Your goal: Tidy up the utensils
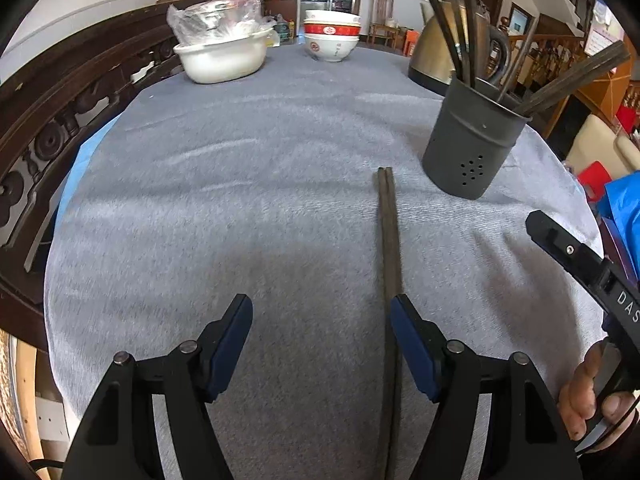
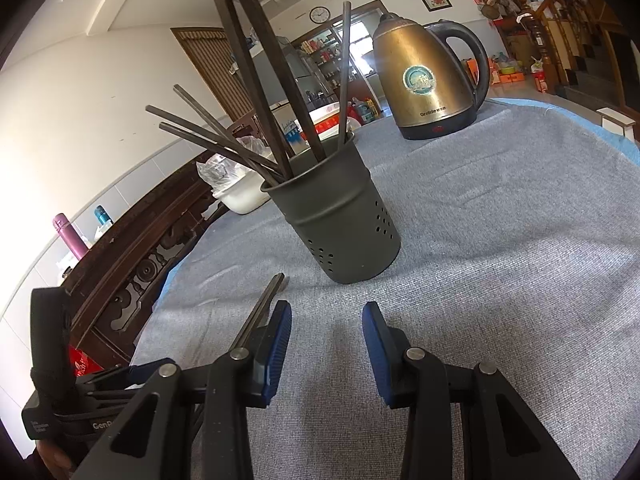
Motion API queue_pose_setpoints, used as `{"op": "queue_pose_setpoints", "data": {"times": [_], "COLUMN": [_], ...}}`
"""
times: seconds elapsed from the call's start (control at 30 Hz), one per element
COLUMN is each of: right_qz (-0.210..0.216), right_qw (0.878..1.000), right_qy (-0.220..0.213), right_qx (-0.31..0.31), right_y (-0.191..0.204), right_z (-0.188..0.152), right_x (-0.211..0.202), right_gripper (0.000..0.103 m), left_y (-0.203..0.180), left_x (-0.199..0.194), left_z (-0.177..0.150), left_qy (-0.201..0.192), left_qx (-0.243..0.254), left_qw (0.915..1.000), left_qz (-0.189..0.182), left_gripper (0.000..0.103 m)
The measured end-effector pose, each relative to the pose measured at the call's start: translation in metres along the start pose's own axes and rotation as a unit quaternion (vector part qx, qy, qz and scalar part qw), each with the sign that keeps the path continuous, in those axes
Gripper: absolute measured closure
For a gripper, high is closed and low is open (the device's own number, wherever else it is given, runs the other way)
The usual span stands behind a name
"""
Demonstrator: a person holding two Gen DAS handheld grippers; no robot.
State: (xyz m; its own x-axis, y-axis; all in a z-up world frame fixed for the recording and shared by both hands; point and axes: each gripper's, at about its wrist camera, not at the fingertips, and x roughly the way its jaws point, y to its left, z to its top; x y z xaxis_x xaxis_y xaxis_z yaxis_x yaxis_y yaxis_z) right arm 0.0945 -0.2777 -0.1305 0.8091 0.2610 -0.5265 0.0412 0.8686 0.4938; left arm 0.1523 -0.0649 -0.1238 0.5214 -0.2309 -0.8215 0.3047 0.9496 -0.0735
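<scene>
A pair of dark chopsticks (image 1: 389,240) lies flat on the grey tablecloth, pointing away toward a dark perforated utensil holder (image 1: 472,144) that holds several dark chopsticks. My left gripper (image 1: 322,312) is open and empty; the chopsticks run just inside its right finger. In the right wrist view the same pair (image 2: 264,304) lies left of my open, empty right gripper (image 2: 327,316), and the holder (image 2: 340,216) stands just ahead of it. The right gripper's body (image 1: 576,264) shows at the right edge of the left wrist view.
A brass electric kettle (image 2: 428,76) stands behind the holder. A white basin with a plastic-wrapped lid (image 1: 224,48) and stacked bowls (image 1: 332,38) sit at the far end. A carved dark wooden railing (image 1: 60,120) runs along the table's left side.
</scene>
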Motion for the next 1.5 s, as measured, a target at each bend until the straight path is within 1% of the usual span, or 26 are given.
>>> {"op": "queue_pose_setpoints", "data": {"times": [0.1, 0.23, 0.43, 0.77, 0.87, 1.17, 1.27, 1.37, 1.47, 1.5], "right_qz": [0.000, 0.000, 0.001, -0.001, -0.001, -0.003, -0.004, -0.003, -0.003, -0.003], "right_qw": [1.000, 1.000, 1.000, 1.000, 1.000, 1.000, 1.000, 1.000, 1.000, 1.000], "right_qy": [0.000, 0.002, 0.002, 0.004, 0.005, 0.008, 0.009, 0.009, 0.009, 0.009], "right_qx": [0.000, 0.001, 0.003, 0.004, 0.004, 0.005, 0.005, 0.005, 0.005, 0.005], "right_y": [0.000, 0.000, -0.001, 0.000, -0.001, -0.001, -0.001, -0.001, -0.001, -0.001], "right_z": [0.000, 0.000, 0.000, 0.001, 0.001, 0.001, 0.002, 0.002, 0.002, 0.002], "right_x": [0.000, 0.001, 0.001, 0.002, 0.003, 0.003, 0.003, 0.003, 0.003, 0.003], "right_gripper": [0.062, 0.062, 0.062, 0.062, 0.062, 0.062, 0.062, 0.062, 0.062, 0.062], "left_y": [-0.001, 0.003, 0.011, 0.007, 0.006, 0.011, 0.016, 0.022, 0.027, 0.029], "left_x": [0.007, 0.011, 0.013, 0.007, 0.011, 0.016, 0.019, 0.020, 0.020, 0.019], "left_z": [0.004, 0.007, 0.010, 0.012, 0.014, 0.017, 0.019, 0.018, 0.017, 0.017], "left_qy": [0.007, 0.012, 0.015, 0.012, 0.019, 0.024, 0.026, 0.028, 0.033, 0.033], "left_qx": [-0.002, -0.019, -0.035, -0.034, -0.031, -0.042, -0.052, -0.059, -0.060, -0.066], "left_qw": [1.0000, 0.9997, 0.9992, 0.9992, 0.9993, 0.9985, 0.9979, 0.9976, 0.9976, 0.9972], "left_qz": [0.001, -0.012, -0.013, -0.015, -0.010, -0.026, -0.027, -0.021, -0.007, -0.010], "left_gripper": [0.031, 0.031, 0.031, 0.031, 0.031, 0.031, 0.030, 0.029, 0.030, 0.030]}}
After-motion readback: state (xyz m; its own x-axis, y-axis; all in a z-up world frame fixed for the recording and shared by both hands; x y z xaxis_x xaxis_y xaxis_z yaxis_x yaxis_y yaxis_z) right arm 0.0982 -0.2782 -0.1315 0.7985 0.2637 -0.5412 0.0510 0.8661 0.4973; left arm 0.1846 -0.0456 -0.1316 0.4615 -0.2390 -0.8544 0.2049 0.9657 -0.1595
